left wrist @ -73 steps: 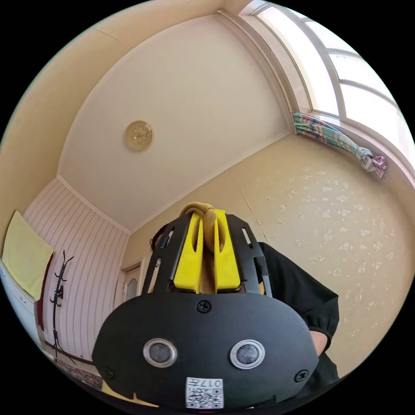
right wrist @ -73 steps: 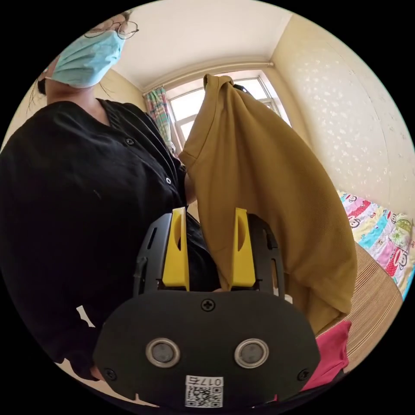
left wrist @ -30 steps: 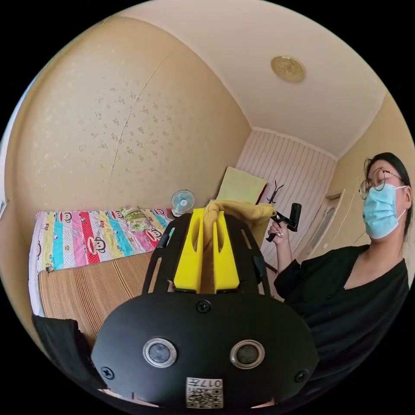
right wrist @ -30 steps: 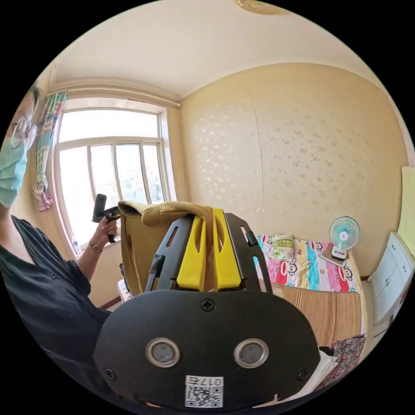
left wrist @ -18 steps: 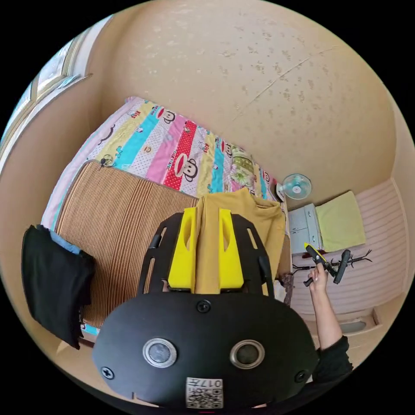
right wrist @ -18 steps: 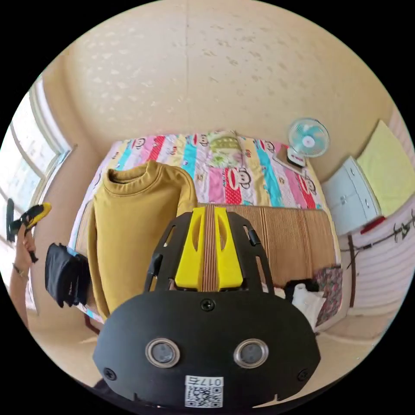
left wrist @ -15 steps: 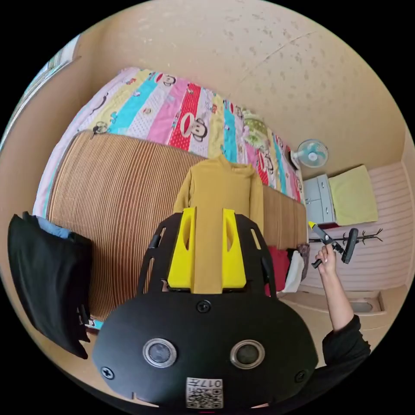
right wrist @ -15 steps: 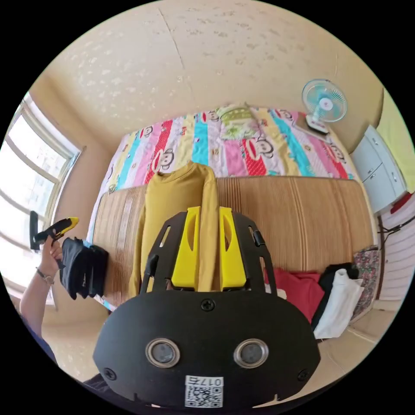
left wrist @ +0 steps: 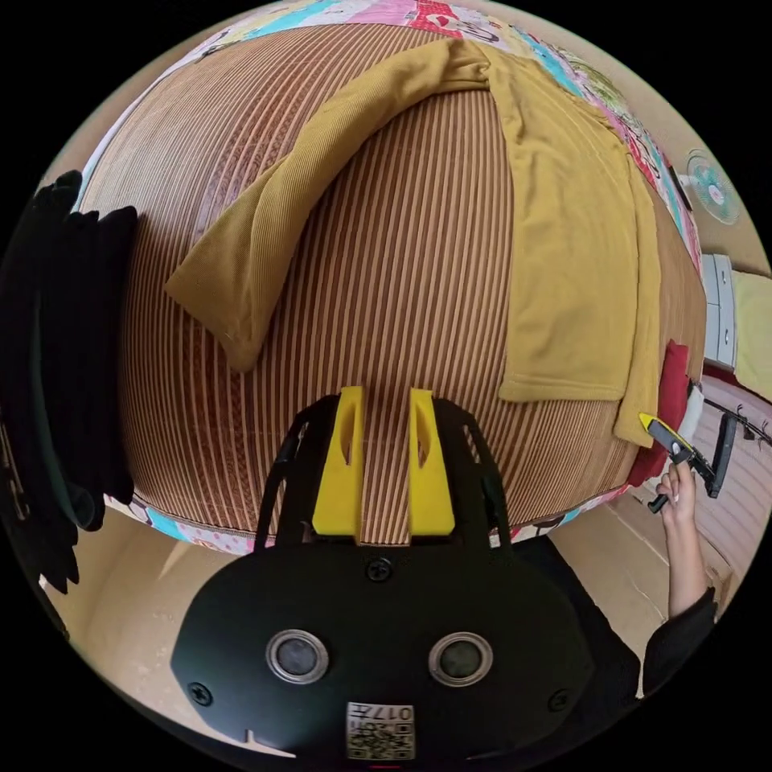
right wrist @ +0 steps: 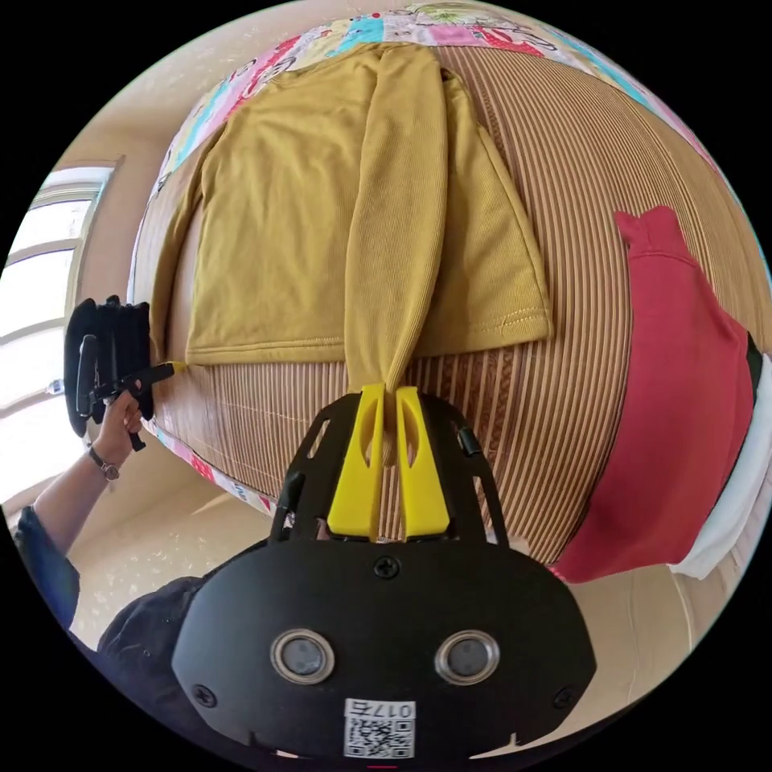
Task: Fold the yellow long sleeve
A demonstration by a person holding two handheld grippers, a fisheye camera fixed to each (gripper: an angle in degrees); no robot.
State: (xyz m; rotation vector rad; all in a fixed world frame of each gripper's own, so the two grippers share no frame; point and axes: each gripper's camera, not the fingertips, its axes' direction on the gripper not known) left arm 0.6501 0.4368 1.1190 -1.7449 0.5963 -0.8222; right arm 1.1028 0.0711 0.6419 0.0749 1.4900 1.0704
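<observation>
Yellow long sleeve [right wrist: 322,209]: lay spread flat on the striped mat [left wrist: 386,265] covering the bed, collar toward the patterned bedsheet [right wrist: 450,32] at the mat's far edge, hem toward the mat's near edge. One sleeve [left wrist: 265,217] lay stretched out across the mat, away from the body of the garment. The other sleeve [right wrist: 398,233] was folded down over the front of the body, its cuff reaching past the hem.

Right gripper [right wrist: 386,402]: jaws nearly closed on the cuff of the folded sleeve, cloth pinched between them, just above the mat near its front edge. Seen from the left gripper view, it was held in a hand [left wrist: 675,486] at the mat's front corner.

Left gripper [left wrist: 384,402]: jaws apart, nothing between them, over bare mat between the outstretched sleeve and the garment's hem. In the right gripper view it appeared in the person's other hand [right wrist: 121,418] beside the mat's edge.

Red garment [right wrist: 667,386]: lay on the mat beside the yellow long sleeve, apart from it, with a white item [right wrist: 736,490] at its outer side.

Black garment [left wrist: 64,354]: hung at the mat's side edge.
</observation>
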